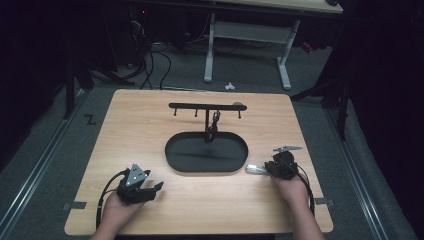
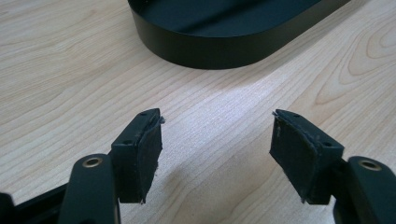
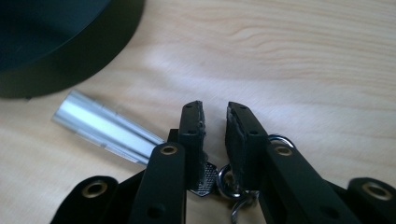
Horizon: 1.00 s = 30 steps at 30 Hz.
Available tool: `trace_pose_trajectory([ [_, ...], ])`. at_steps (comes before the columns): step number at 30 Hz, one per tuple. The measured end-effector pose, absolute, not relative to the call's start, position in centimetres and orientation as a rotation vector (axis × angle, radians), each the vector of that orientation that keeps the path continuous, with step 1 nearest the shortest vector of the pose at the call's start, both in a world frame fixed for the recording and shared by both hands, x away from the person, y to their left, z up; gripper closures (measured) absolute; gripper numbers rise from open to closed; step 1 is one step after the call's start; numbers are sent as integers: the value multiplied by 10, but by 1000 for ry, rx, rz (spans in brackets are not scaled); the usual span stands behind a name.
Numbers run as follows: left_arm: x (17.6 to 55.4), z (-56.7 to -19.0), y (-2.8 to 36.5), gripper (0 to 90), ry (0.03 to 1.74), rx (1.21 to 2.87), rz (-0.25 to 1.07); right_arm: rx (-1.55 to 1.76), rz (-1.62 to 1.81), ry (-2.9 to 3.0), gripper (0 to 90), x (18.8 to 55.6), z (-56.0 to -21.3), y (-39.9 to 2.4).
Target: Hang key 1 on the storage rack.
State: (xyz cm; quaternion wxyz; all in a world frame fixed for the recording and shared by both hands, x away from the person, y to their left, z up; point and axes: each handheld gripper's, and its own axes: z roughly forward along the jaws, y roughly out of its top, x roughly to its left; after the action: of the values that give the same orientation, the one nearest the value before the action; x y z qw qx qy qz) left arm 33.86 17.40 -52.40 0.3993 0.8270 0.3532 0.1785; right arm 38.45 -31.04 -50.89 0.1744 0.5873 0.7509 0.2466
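A keychain with a silver metal cylinder lies on the wooden table just right of the black oval tray. My right gripper is low over its ring end. The jaws stand a narrow gap apart, and the key ring and a black textured tab sit pinched between the pads. My left gripper rests near the table's front left, open wide, with bare wood between its jaws. It points toward the tray.
A black rack with several hooks rises from the tray's far side, and a dark keychain hangs from it. The tray's wall is close to the cylinder's far end. A desk frame and cables stand on the floor beyond the table.
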Motion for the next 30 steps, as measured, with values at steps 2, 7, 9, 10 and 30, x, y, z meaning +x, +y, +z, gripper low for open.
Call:
trace_pose_trajectory([
  [2, 338, -524, 174, 343, 894, 2092, 451, 1631, 704, 2152, 761, 376, -508, -306],
  [7, 338, -524, 172, 343, 890, 2093, 449, 1541, 752, 2233, 749, 352, -508, -293],
  [9, 338, -523, 172, 343, 888, 2094, 447, 1539, 768, 2255, 749, 347, -509, -292],
  [10, 338, -524, 171, 343, 888, 2095, 447, 1521, 779, 2286, 746, 340, -509, -290],
  [30, 339, -524, 168, 343, 867, 2108, 438, 1619, 698, 2157, 594, 341, -507, -309],
])
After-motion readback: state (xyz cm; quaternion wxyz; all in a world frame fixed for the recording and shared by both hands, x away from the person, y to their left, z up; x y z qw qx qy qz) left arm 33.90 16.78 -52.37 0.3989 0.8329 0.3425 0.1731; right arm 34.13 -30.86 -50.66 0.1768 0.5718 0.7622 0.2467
